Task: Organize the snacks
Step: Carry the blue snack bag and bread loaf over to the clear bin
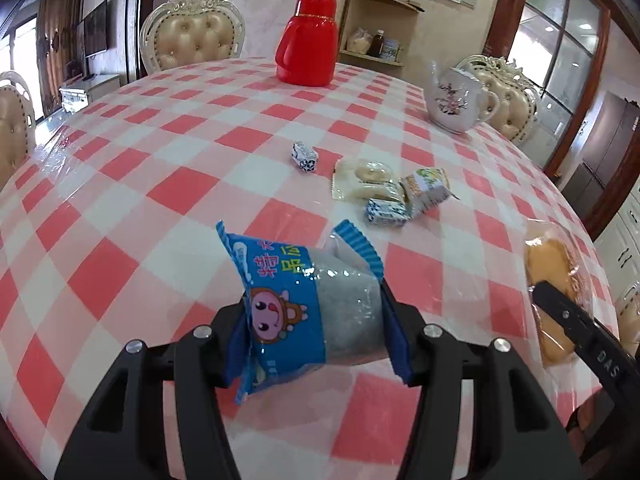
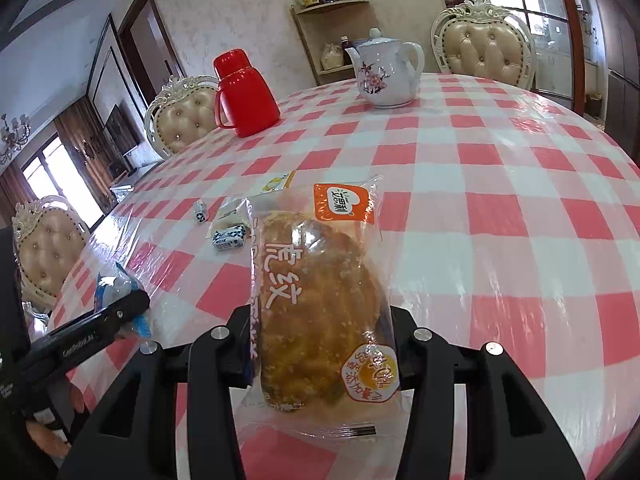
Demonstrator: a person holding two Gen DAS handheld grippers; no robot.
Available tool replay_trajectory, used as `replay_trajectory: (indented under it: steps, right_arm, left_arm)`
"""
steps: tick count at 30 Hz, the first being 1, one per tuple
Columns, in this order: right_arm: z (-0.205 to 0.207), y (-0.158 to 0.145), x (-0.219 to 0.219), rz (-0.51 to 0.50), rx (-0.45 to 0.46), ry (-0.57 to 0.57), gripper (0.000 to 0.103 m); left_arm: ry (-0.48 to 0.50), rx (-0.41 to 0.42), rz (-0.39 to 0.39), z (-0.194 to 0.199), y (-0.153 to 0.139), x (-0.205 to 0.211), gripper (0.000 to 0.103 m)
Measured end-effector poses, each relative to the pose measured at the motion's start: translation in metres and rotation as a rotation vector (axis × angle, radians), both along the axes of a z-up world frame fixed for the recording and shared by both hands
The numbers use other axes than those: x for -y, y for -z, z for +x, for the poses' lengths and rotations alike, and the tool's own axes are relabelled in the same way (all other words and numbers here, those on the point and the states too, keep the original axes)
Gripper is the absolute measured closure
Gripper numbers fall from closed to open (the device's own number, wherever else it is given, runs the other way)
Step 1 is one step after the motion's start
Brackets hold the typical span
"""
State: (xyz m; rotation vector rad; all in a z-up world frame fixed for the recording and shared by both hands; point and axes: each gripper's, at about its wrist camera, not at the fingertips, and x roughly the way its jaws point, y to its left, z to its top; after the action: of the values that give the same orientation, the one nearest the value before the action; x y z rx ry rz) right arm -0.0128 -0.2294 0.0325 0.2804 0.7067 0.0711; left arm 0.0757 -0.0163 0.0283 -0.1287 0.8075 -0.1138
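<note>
My left gripper [image 1: 316, 320] is shut on a blue snack packet [image 1: 280, 280] with a cartoon face and a grey cake inside, held just above the checked tablecloth. My right gripper [image 2: 320, 320] is shut on a clear packet of golden-brown bread [image 2: 316, 280] with an orange label, held upright. In the left wrist view the bread [image 1: 548, 264] shows at the right edge. In the right wrist view the blue packet [image 2: 112, 286] shows at the lower left. Loose snacks lie mid-table: two small blue-and-white candies [image 1: 305, 156] [image 1: 386, 211], a biscuit pack [image 1: 364, 178] and a green-yellow packet [image 1: 426, 188].
A red thermos jug [image 1: 308, 40] stands at the far side of the round table [image 1: 160, 200], and a white floral teapot [image 1: 456, 98] at the far right. Padded chairs [image 1: 192, 36] ring the table. A corner shelf [image 1: 380, 20] stands behind.
</note>
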Motion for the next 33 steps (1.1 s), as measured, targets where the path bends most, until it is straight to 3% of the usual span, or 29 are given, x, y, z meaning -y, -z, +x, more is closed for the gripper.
replay_trajectory:
  steps: [10, 21, 27, 33]
  right_arm:
    - [-0.026, 0.000, -0.028, -0.012, 0.007, -0.033, 0.057]
    - [-0.056, -0.002, -0.039, 0.154, -0.007, -0.080, 0.057]
    - [-0.078, -0.007, -0.061, 0.162, -0.011, -0.137, 0.057]
    - [-0.099, -0.009, -0.083, 0.075, -0.024, -0.162, 0.057]
  left_arm:
    - [0.041, 0.039, -0.002, -0.035, -0.005, 0.008, 0.047]
    - [0.004, 0.043, -0.037, -0.063, -0.003, -0.009, 0.047]
    - [-0.027, 0.059, -0.038, -0.087, -0.004, -0.022, 0.047]
    - [-0.027, 0.065, -0.028, -0.118, -0.004, -0.030, 0.047]
